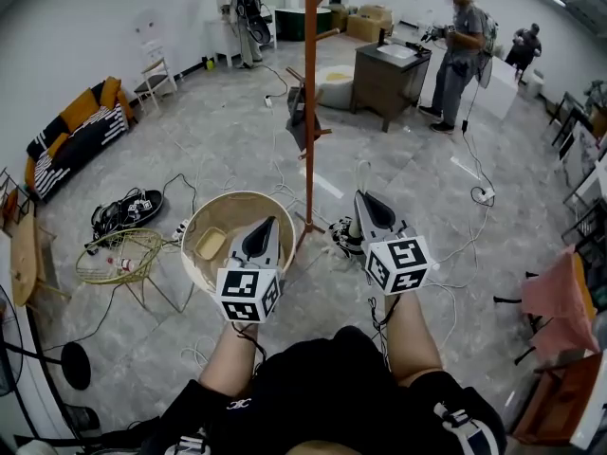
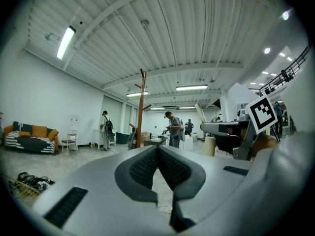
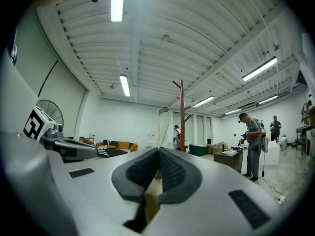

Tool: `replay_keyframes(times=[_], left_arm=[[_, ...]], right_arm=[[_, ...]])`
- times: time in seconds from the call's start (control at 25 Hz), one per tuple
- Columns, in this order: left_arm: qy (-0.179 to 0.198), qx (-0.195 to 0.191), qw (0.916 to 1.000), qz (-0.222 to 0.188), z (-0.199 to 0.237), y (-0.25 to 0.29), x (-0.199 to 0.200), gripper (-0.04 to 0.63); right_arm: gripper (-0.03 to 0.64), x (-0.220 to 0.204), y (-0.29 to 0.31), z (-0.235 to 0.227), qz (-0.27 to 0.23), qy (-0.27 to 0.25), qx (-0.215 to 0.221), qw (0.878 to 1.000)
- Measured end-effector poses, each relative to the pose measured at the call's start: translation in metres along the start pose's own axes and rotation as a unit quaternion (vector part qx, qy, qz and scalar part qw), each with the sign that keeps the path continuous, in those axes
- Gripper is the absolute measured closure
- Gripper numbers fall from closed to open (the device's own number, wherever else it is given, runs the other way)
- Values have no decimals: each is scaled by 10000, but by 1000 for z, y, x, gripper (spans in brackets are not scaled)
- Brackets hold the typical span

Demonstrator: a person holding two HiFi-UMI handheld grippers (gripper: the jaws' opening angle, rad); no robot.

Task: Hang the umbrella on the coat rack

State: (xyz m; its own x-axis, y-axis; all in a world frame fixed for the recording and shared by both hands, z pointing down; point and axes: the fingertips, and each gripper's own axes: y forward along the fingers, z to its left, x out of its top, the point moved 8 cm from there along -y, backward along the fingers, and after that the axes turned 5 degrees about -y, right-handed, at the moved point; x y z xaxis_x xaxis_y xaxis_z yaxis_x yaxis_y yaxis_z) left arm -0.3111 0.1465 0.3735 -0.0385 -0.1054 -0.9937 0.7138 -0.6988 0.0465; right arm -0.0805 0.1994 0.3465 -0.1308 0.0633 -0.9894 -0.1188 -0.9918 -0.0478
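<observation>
Left gripper: held level, pads pressed together, nothing between. Right gripper: likewise level, shut, empty. Both out in front of the body, near the foot of the coat rack, touching nothing.

Umbrella: in neither grip. Probably the dark folded shape hanging against the rack's pole by its lower pegs; too small to confirm, no handle or strap legible. If so, looks already hung.

Handling, as judgement: likely light, stiff shaft inside, loose soft fabric outside. Fabric apt to slide and bunch under the pads, so best taken at the handle or bare shaft, not the canopy. Loop or hooked handle to be left free for the peg. Not fragile overall, apart from thin ribs, easily bent under a squeeze across. Long body liable to swing when carried by one end.

Floor: grey marbled tile, glossy, hard, crossed by white cables, power strip at right. Round pale basket just left of the rack's foot, overlapped by the left gripper in the head view; yellow wire frame beside it, black shoes further left.

Room: large, white-walled, strip-lit. Striped sofa along the left wall, brown cabinet beyond the rack, a person beside it, a second person at the back wall, all well apart from the grippers.
</observation>
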Motion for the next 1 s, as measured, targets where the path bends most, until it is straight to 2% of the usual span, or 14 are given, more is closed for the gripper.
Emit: replay_keyframes(times=[0.16, 0.36, 0.56, 1.0], left_arm=[[58, 48, 10000, 15, 19, 25, -4, 578], [82, 164, 9998, 75, 24, 96, -14, 578], [-5, 199, 9998, 20, 22, 198, -13, 578], [-101, 857, 9959, 286, 23, 389, 4, 578]], right_arm=[[601, -14, 30, -9, 57, -84, -45, 9999], [601, -41, 76, -55, 98, -13, 149, 9998], [601, -69, 139, -122, 130, -7, 521, 9986], [601, -115, 277, -259, 266, -117, 1689, 9852]])
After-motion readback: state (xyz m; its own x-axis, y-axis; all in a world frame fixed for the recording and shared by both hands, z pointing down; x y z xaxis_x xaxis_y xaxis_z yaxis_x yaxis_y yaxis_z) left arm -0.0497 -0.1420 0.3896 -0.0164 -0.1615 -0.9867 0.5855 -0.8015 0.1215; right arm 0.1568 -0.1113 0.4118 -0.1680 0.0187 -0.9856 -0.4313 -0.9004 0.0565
